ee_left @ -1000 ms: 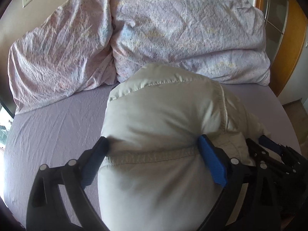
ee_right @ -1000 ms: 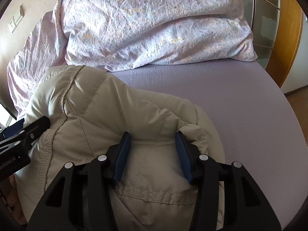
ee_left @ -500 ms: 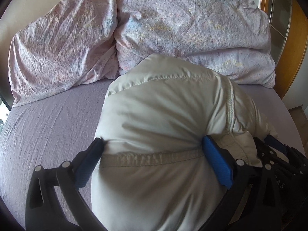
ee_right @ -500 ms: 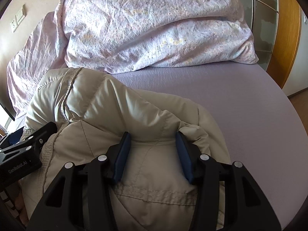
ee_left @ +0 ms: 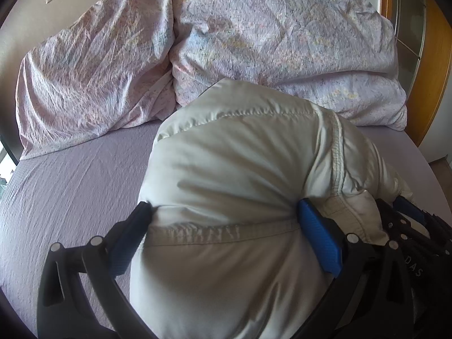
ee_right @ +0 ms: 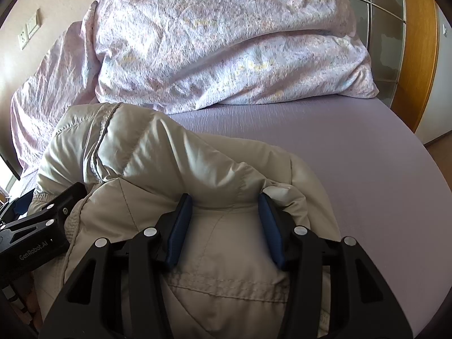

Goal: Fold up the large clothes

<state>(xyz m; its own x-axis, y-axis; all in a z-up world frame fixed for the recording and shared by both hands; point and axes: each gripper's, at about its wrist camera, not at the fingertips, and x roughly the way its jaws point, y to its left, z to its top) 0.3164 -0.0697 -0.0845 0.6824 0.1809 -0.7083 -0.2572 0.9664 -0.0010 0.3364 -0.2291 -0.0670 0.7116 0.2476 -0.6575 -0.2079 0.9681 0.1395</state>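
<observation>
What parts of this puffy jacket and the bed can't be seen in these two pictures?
- Jacket: its lower part runs off the bottom edge in both views; sleeves and front are tucked inside the bundle.
- Bed sheet: the part beneath the jacket is covered.
- Right gripper in the left view: mostly behind the jacket and the left gripper.
- Pillows: tops cut off by the upper edge.

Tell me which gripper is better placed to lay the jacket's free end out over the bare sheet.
Probably the right gripper: it grips the jacket beside the open sheet; the left gripper sits farther from it.
</observation>
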